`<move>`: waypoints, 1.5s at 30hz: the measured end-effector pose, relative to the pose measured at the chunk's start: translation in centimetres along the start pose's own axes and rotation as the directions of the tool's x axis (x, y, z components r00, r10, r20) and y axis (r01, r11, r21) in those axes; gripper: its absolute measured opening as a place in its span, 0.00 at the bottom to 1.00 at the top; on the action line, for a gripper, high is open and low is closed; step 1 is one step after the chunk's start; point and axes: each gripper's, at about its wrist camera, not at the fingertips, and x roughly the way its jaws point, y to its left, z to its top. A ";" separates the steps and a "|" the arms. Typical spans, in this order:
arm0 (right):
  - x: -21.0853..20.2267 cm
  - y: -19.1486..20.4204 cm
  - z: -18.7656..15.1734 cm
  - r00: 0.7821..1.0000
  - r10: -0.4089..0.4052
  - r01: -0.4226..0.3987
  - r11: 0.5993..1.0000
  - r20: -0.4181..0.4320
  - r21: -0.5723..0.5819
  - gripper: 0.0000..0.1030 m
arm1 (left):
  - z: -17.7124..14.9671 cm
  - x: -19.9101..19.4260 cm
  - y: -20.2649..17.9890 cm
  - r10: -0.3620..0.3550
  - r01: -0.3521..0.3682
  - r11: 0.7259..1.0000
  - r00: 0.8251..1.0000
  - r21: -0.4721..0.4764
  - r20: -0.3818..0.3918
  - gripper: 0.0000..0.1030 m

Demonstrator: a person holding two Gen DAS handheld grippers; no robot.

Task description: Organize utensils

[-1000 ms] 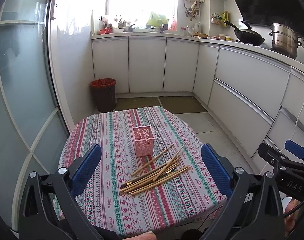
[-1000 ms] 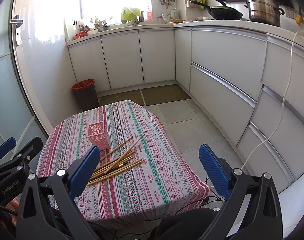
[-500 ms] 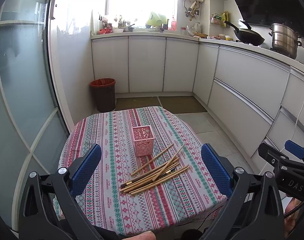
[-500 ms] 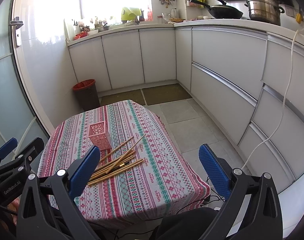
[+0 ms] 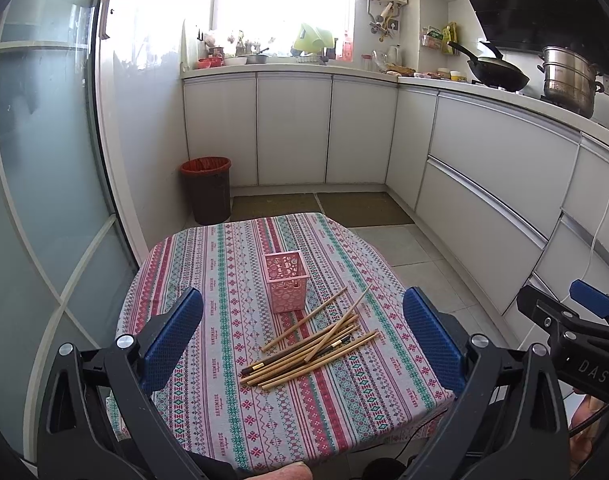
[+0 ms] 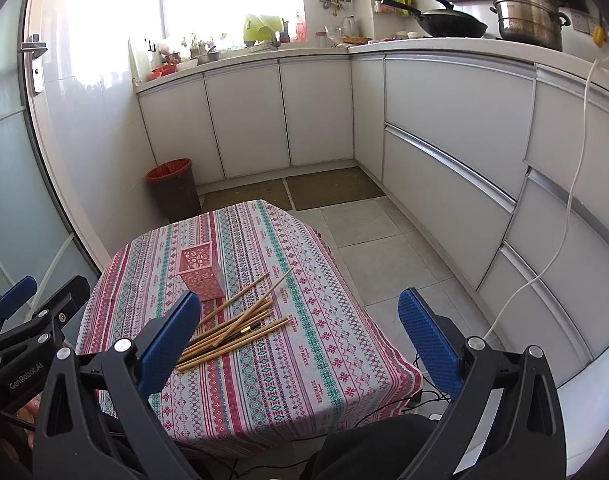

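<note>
Almost nothing differs from the frames a second ago: the left gripper (image 5: 302, 338) and the right gripper (image 6: 300, 338) hold the same poses above the near table edge, jaws spread wide and empty, with only a slight drift in the right view. Just ahead of the left gripper, and ahead-left of the right one, the chopsticks (image 5: 310, 346) lie in a loose, crossed pile on the patterned tablecloth (image 5: 224, 280). Beyond them stands the pink holder (image 5: 286, 282), upright and apparently empty, so the sorting looks not yet begun.
</note>
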 end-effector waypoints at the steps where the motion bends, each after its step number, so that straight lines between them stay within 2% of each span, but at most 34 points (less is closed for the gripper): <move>1: 0.0 0.0 0.0 1.000 0.000 0.000 1.000 0.000 0.000 0.94 | 0.0 0.0 0.0 0.000 0.000 1.000 1.000 -0.001 -0.001 0.93; 20: 0.0 0.0 -0.1 1.000 0.011 -0.011 1.000 -0.011 0.011 0.94 | -0.3 0.2 -0.2 -0.001 0.001 1.000 1.000 -0.002 -0.011 0.93; 23: 0.3 -0.7 0.0 0.999 0.046 -0.045 0.998 -0.019 0.054 0.94 | -0.2 0.8 0.0 -0.015 0.014 1.000 0.999 -0.007 -0.033 0.93; 26: 1.5 -2.5 -0.1 0.988 0.148 -0.138 0.975 -0.044 0.173 0.94 | -0.3 2.7 0.2 -0.074 0.071 0.997 0.992 -0.034 -0.107 0.93; 28: 2.7 -4.0 -0.3 0.975 0.213 -0.192 0.947 -0.058 0.257 0.94 | -0.7 5.3 0.4 -0.144 0.131 0.989 0.967 -0.071 -0.211 0.93; 29: 3.5 -4.6 -0.4 0.968 0.241 -0.213 0.935 -0.069 0.285 0.94 | -1.0 6.9 0.6 -0.187 0.165 0.981 0.944 -0.100 -0.273 0.93; 30: 4.3 -5.2 -0.6 0.960 0.269 -0.233 0.923 -0.082 0.305 0.94 | -1.4 8.7 0.9 -0.229 0.194 0.972 0.914 -0.136 -0.336 0.93; 33: 7.1 -7.0 -1.5 0.941 0.319 -0.259 0.894 -0.113 0.364 0.94 | -3.5 14.2 1.4 -0.319 0.223 0.944 0.798 -0.242 -0.512 0.93; 34: 8.3 -7.8 -2.0 0.938 0.324 -0.253 0.885 -0.125 0.390 0.94 | -4.4 15.7 1.3 -0.313 0.202 0.946 0.768 -0.253 -0.559 0.93; 35: 9.4 -8.6 -2.6 0.934 0.330 -0.248 0.875 -0.139 0.415 0.94 | -5.2 16.9 1.0 -0.307 0.194 0.949 0.745 -0.247 -0.592 0.93; 36: 10.7 -9.3 -3.2 0.928 0.340 -0.243 0.864 -0.155 0.441 0.94 | -5.9 17.9 0.5 -0.295 0.196 0.955 0.732 -0.225 -0.614 0.93; 38: 13.2 -10.7 -4.5 0.907 0.379 -0.250 0.833 -0.181 0.494 0.94 | -6.6 19.5 -1.4 -0.237 0.206 0.971 0.720 -0.124 -0.653 0.93; 41: 16.0 -12.1 -6.0 0.885 0.427 -0.265 0.790 -0.186 0.553 0.94 | -5.5 21.2 -4.8 -0.235 0.303 0.953 0.724 -0.008 -0.649 0.93; 42: 16.7 -12.5 -6.3 0.881 0.436 -0.269 0.781 -0.183 0.563 0.94 | -4.4 21.8 -5.8 -0.249 0.334 0.942 0.732 0.015 -0.634 0.93; 45: 18.3 -13.5 -7.1 0.881 0.438 -0.267 0.772 -0.178 0.577 0.94 | -0.7 24.7 -9.1 -0.290 0.406 0.909 0.783 0.098 -0.551 0.93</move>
